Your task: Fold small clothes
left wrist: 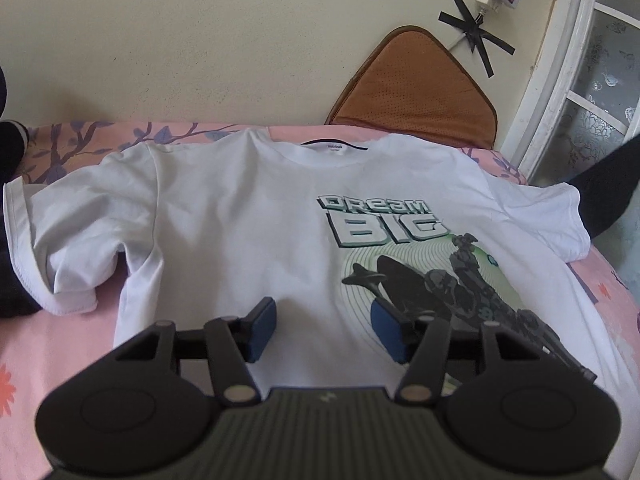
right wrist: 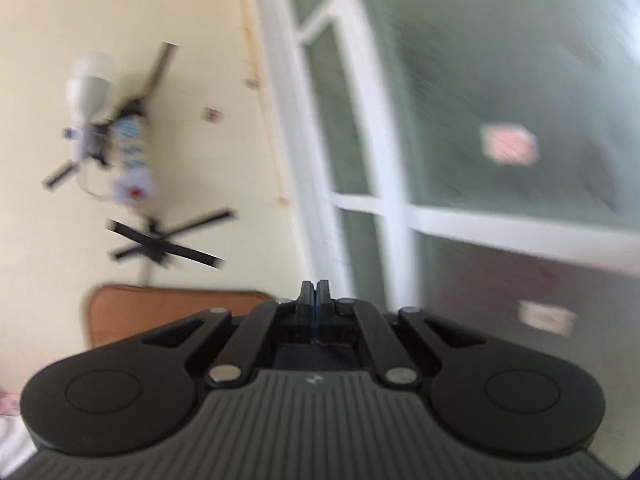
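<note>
Left claw (left wrist: 323, 330) spread over T-shirt (left wrist: 240, 216) hem – right claw (right wrist: 315, 294) pressed together (empty).

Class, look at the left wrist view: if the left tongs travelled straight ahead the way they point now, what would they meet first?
Probably the white printed T-shirt spread on the pink floral bedsheet; the open left tongs hang above its lower front, though depth is unclear.

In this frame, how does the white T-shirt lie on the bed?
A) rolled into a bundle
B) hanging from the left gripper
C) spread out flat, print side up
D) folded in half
C: the T-shirt lies spread flat with its print facing up, the open left gripper above its hem.
</note>
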Demonstrator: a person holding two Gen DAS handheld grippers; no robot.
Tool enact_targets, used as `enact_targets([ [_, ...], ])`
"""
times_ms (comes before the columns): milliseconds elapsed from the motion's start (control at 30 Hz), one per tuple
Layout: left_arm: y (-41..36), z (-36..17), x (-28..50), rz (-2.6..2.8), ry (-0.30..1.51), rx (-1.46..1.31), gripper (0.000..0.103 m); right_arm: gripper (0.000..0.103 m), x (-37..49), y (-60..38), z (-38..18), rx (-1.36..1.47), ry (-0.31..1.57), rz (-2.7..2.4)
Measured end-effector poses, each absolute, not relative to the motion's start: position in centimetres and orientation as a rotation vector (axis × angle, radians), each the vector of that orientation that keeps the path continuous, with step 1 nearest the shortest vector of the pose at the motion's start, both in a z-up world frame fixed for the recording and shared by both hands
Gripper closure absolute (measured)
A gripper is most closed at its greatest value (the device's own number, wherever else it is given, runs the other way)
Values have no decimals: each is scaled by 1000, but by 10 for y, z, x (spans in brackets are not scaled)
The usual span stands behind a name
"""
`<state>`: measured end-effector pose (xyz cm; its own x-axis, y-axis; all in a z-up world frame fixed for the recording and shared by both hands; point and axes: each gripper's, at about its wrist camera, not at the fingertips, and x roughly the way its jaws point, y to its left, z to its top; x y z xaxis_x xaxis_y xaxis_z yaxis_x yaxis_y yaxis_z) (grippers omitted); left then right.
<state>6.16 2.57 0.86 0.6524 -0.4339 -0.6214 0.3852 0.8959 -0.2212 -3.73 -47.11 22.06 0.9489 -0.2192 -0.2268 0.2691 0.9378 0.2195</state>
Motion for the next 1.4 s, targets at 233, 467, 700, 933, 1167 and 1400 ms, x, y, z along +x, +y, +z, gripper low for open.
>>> enact_targets([
  [233,49,8,57,-515,658,-223,43,100,38,-318,234,190,342,222],
  [467,74,3,68,-513,694,-402,43,62,87,-227,218,183,474,541],
  [700,74,1,71,-531,702,-413,38,46,85,-341,164,158,476,149],
  [933,80,8,76,-606,704,-554,8,44,100,-415,67,311,648,-25],
  [1167,36,12,114,-533,784,-407,99,45,125,-447,31,501,676,41],
  [1400,47,36,108,-417,675,-317,100,94,129,-414,58,359,553,126],
])
